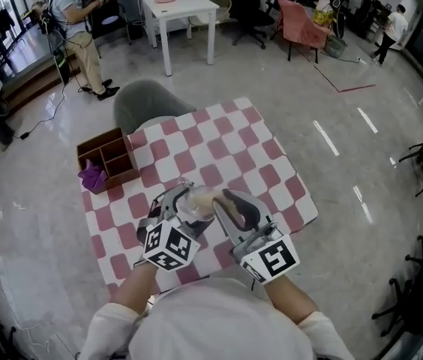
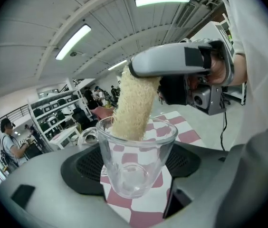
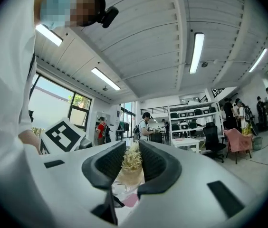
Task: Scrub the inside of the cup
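Observation:
A clear glass cup (image 2: 133, 160) with a handle sits clamped between the jaws of my left gripper (image 2: 136, 172), mouth tilted up. A pale loofah scrubber (image 2: 133, 106) hangs down into the cup's mouth, its lower end just inside the rim. My right gripper (image 3: 132, 167) is shut on the scrubber (image 3: 131, 163), pinching its upper end. In the head view both grippers meet above the checkered table, the left gripper (image 1: 175, 214) holding the cup (image 1: 191, 203) and the right gripper (image 1: 230, 210) angled toward it.
The table has a pink and white checkered cloth (image 1: 219, 152). A brown divided box (image 1: 106, 156) with a purple cloth (image 1: 93, 177) stands at its far left corner. A grey chair (image 1: 142, 103) sits behind the table. People stand far off in the room.

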A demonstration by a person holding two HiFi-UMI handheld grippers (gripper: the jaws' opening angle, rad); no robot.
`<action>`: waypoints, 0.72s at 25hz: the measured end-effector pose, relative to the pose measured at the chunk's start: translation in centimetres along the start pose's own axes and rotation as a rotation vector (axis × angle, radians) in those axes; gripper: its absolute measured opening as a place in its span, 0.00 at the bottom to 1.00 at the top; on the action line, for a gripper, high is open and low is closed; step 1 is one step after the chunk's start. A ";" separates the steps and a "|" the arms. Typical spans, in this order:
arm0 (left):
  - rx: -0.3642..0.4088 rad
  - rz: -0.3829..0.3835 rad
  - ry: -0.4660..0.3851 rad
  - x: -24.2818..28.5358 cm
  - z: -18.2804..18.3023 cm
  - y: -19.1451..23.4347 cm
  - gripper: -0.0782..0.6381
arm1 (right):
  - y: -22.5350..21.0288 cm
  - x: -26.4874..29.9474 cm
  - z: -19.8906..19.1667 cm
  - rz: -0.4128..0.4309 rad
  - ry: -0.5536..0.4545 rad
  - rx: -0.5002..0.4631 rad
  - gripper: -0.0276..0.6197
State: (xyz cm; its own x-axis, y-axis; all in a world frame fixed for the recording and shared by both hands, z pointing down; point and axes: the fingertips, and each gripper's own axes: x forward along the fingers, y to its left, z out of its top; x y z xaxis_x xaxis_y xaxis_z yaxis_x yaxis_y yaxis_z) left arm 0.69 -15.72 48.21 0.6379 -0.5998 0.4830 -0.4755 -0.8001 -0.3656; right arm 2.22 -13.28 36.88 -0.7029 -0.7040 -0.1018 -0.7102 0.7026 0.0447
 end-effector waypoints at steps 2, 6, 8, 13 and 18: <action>0.004 0.008 -0.001 0.1 0.1 0.4 0.64 | 0.3 0.1 -0.9 0.004 0.044 -0.008 0.20; 0.016 0.016 0.003 0.2 0.0 1.0 0.64 | 1.7 0.2 -1.5 0.058 0.062 0.024 0.20; 0.028 0.011 0.008 0.3 -0.1 0.8 0.64 | 2.2 0.5 -1.4 0.075 0.058 0.037 0.20; 0.049 -0.013 0.012 0.5 -0.2 -0.4 0.64 | 1.8 1.3 -0.7 0.064 0.042 0.026 0.20; 0.054 -0.015 0.008 0.4 -0.3 -0.7 0.64 | -0.6 1.2 -0.8 -0.008 0.044 0.021 0.20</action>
State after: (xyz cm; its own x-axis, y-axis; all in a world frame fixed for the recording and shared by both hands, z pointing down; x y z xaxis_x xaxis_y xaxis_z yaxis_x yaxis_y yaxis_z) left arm 1.10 -15.43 48.92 0.6396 -0.5881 0.4951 -0.4324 -0.8077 -0.4008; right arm 1.73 -14.65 37.48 -0.6983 -0.7134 -0.0582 -0.7154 0.6983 0.0229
